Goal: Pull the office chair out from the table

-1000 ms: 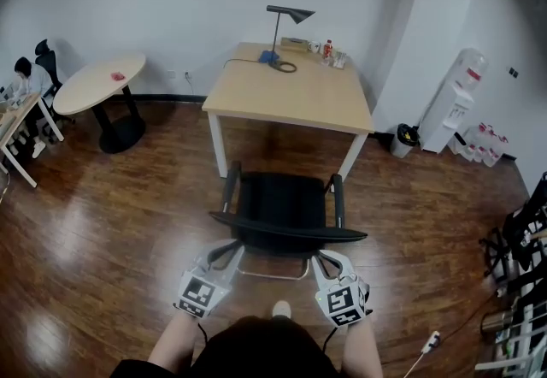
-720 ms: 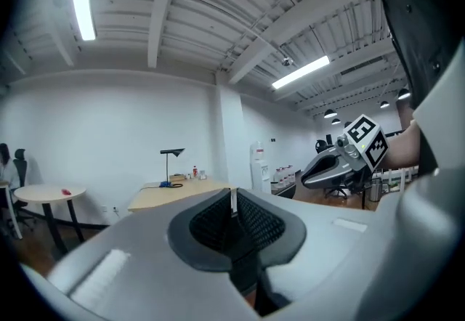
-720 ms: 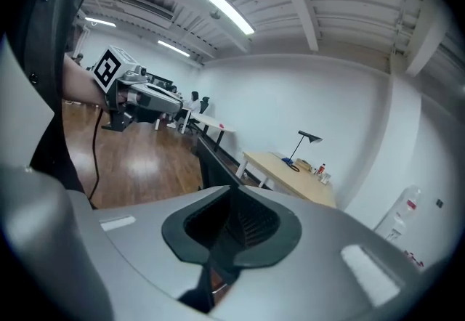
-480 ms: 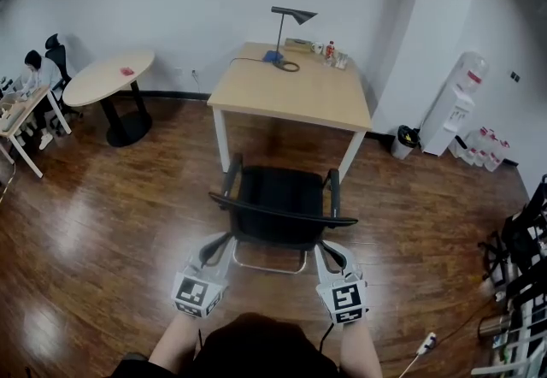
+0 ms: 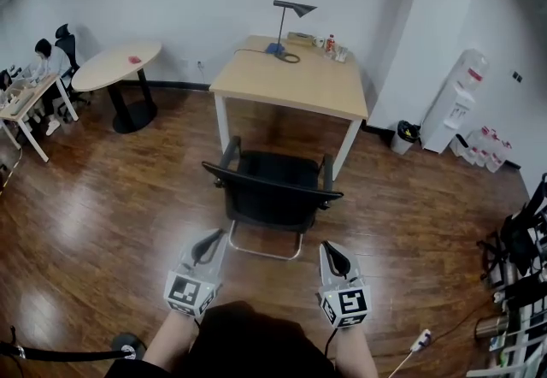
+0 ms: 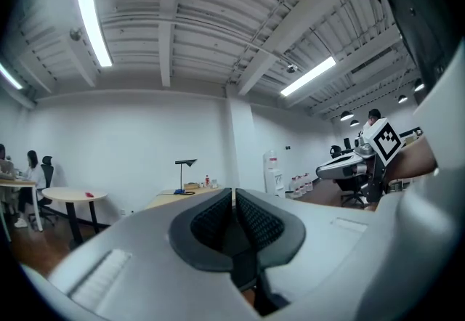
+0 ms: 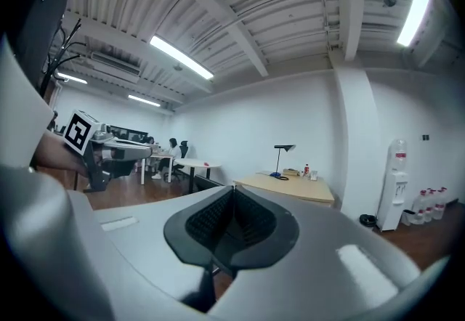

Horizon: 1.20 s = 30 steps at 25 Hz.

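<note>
1. The left gripper (image 5: pixel 208 242) is backing off. A second ago it was right up on the backrest, and now it's hanging well short of it, on the side away from the desk (image 5: pixel 291 81). Its jaws are pressed together with nothing in them.
2. The office chair (image 5: pixel 273 192) is standing free just in front of the desk, seat out from under the top and turned a bit askew.
3. Same story for the right gripper (image 5: pixel 335 259): it's off the backrest, closed up and empty.
4. My read is that the pull is basically done and they're letting go.
5. The chair is sitting on a glossy dark wood floor (image 5: pixel 102 205), so it should roll easily.
6. Left of the desk there's a round table (image 5: pixel 115 67). A desk lamp (image 5: pixel 286 21) is standing at the desk's far edge, and right of the desk there's a bin (image 5: pixel 402 138) and a water dispenser (image 5: pixel 457 103).
</note>
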Each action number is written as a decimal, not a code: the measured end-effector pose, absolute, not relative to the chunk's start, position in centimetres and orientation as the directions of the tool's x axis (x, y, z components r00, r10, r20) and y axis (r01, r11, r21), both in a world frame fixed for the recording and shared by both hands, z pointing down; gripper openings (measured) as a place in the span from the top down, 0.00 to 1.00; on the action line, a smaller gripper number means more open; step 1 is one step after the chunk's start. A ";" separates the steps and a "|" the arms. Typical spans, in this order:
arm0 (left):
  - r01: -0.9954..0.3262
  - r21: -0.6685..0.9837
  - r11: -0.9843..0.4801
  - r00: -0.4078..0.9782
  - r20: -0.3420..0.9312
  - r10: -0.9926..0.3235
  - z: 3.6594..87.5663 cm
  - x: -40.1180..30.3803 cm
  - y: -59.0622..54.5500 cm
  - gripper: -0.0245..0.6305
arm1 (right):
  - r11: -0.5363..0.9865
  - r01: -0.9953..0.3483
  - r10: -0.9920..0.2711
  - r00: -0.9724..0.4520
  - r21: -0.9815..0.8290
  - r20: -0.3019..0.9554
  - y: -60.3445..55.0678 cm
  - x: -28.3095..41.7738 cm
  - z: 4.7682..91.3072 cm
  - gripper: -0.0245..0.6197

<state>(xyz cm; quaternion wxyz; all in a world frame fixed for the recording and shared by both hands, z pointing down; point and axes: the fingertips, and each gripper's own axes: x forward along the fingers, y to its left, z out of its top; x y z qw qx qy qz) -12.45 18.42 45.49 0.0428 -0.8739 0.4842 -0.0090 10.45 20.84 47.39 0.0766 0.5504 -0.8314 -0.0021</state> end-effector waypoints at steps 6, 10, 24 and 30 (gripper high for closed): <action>-0.876 -0.012 -0.482 0.482 -0.050 -0.875 45.6 -12.6 21.4 0.94 | 0.406 -0.911 -0.912 -0.399 0.074 0.093 23.7 11.4 47.5 0.94; -0.879 0.031 -0.476 0.474 -0.065 -0.878 45.6 -12.1 22.8 0.94 | 0.388 -0.920 -0.921 -0.385 0.055 0.056 25.4 12.8 47.0 0.94; -0.878 0.057 -0.475 0.470 -0.078 -0.879 46.9 -10.7 25.1 0.94 | 0.377 -0.926 -0.926 -0.377 0.023 0.022 27.8 14.0 47.5 0.95; -0.879 0.072 -0.472 0.466 -0.080 -0.881 46.5 -11.2 24.7 0.94 | 0.371 -0.928 -0.928 -0.370 0.020 0.038 28.1 14.0 48.0 0.95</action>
